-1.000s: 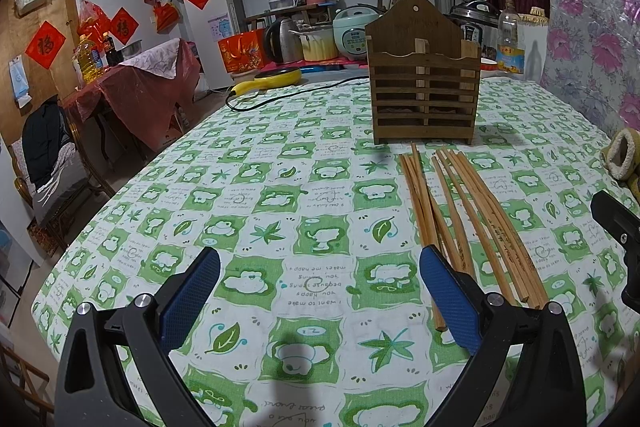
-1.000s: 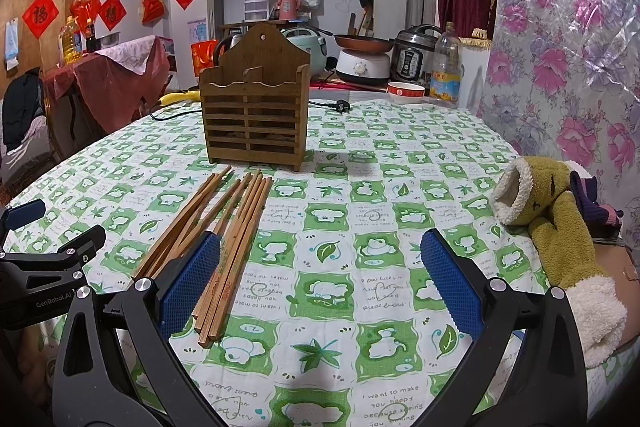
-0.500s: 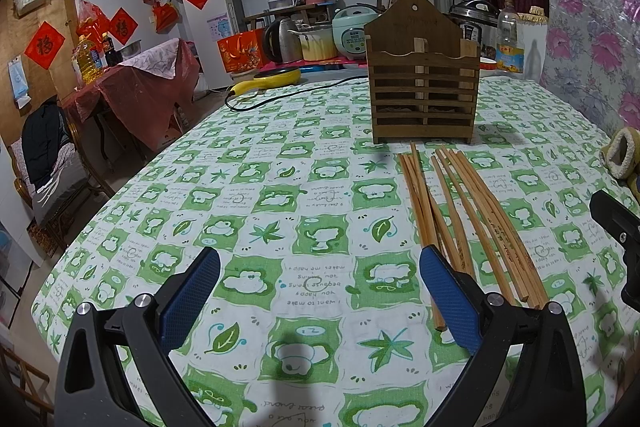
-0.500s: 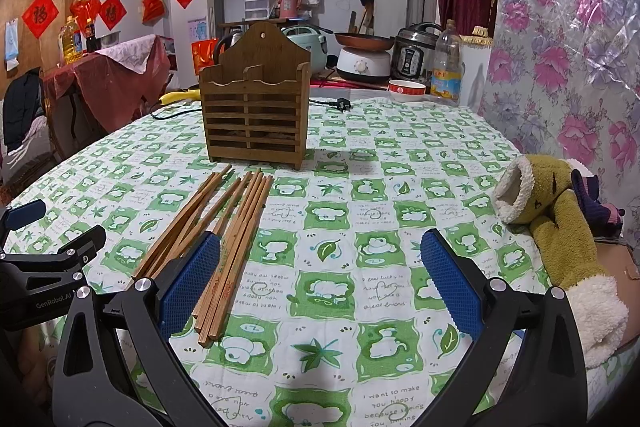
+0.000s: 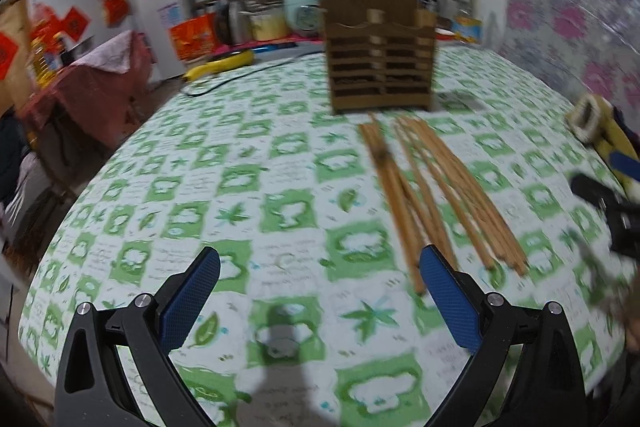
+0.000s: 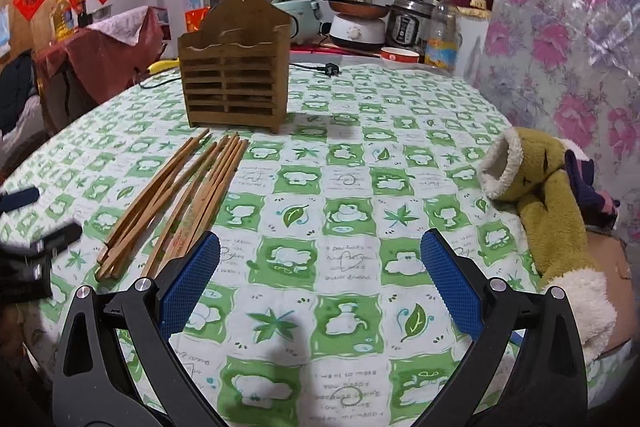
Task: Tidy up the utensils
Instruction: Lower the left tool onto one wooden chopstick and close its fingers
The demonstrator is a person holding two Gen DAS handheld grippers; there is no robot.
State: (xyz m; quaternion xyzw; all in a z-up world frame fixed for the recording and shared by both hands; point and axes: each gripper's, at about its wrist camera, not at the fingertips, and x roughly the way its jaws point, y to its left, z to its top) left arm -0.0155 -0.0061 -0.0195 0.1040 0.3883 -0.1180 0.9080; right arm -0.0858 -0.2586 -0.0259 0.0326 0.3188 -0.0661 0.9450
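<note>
Since a second ago the left gripper (image 5: 318,301) has swung, so its view is now smeared with motion blur and the chopsticks (image 5: 436,193) sit further from its right finger (image 5: 448,301) than before; the right gripper's view has shifted too, with the holder now left of centre.

Both grippers hang over the table (image 6: 352,187) with fingers spread wide and nothing between them. In the left wrist view the loose bundle of chopsticks lies flat on the green-and-white cloth, fanning from the wooden holder (image 5: 380,47) toward the camera, its near ends just beyond the tip of the right finger and outside the gap. In the right wrist view the right gripper (image 6: 320,281) is likewise empty, and the chopsticks (image 6: 180,203) lie to its left, their near ends reaching the tip of its left finger (image 6: 188,285). The wooden holder (image 6: 236,83) stands upright just past the far tips. A plush toy (image 6: 544,211) lies at the table's right edge.
</note>
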